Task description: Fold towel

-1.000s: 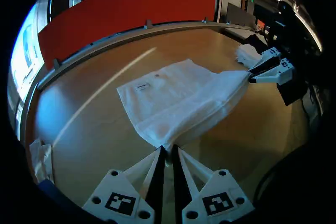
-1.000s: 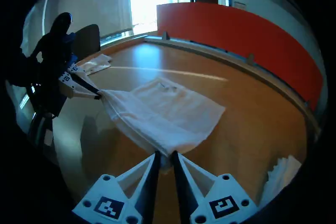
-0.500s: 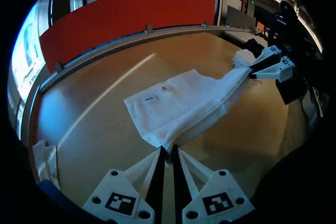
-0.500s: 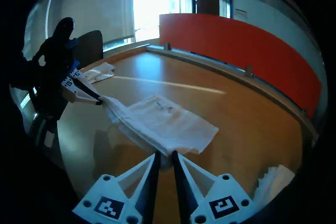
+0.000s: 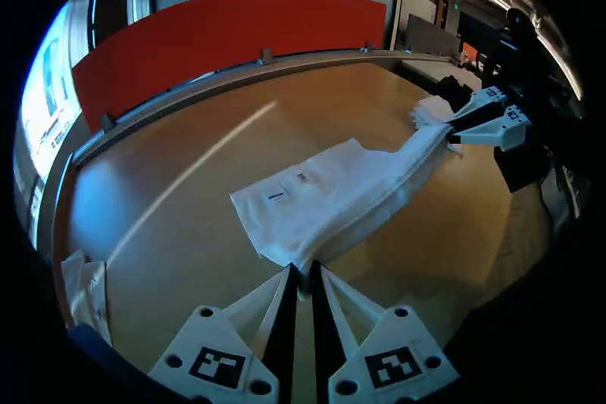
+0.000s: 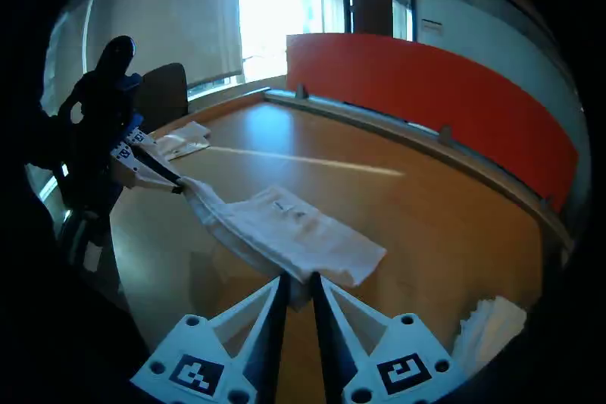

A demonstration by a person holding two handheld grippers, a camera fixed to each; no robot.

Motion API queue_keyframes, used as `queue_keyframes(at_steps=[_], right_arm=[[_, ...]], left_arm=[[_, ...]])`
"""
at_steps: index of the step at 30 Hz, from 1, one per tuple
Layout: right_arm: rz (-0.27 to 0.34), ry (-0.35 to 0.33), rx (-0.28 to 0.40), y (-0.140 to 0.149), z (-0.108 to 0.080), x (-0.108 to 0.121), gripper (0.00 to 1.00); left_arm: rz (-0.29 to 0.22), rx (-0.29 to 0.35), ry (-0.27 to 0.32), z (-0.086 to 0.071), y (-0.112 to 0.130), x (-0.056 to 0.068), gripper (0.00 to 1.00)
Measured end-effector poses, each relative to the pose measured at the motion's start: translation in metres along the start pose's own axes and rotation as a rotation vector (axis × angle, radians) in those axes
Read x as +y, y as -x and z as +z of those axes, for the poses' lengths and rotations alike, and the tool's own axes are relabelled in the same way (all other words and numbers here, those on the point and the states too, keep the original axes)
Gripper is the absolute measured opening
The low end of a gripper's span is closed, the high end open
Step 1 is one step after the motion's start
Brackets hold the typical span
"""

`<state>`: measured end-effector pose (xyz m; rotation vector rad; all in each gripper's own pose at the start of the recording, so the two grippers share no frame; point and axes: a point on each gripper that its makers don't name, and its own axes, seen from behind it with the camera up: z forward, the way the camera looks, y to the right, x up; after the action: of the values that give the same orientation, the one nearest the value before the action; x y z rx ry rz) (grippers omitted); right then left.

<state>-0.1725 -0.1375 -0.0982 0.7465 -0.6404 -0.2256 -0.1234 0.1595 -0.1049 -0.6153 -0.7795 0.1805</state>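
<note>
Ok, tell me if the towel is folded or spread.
Mid-fold: left gripper and right gripper hold one towel edge raised; the rest lies on the table.

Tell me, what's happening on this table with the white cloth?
A person is folding a towel with two handheld grippers. The left gripper pinches one corner and the right gripper the other, holding that edge lifted above the wooden table, while the rest of the towel lies flat on it.
</note>
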Motion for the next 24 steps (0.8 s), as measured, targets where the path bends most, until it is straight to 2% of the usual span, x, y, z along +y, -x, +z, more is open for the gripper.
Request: queue_keyframes(at_steps=[15, 24], right_arm=[[-0.003, -0.009, -0.002, 0.000, -0.012, -0.005, 0.23], [0.003, -0.005, -0.007, 0.003, -0.011, -0.003, 0.23]], left_arm=[[-0.001, 0.000, 0.003, -0.012, -0.001, 0.009, 0.13], [-0.009, 0.000, 0.005, -0.011, 0.000, 0.011, 0.13]])
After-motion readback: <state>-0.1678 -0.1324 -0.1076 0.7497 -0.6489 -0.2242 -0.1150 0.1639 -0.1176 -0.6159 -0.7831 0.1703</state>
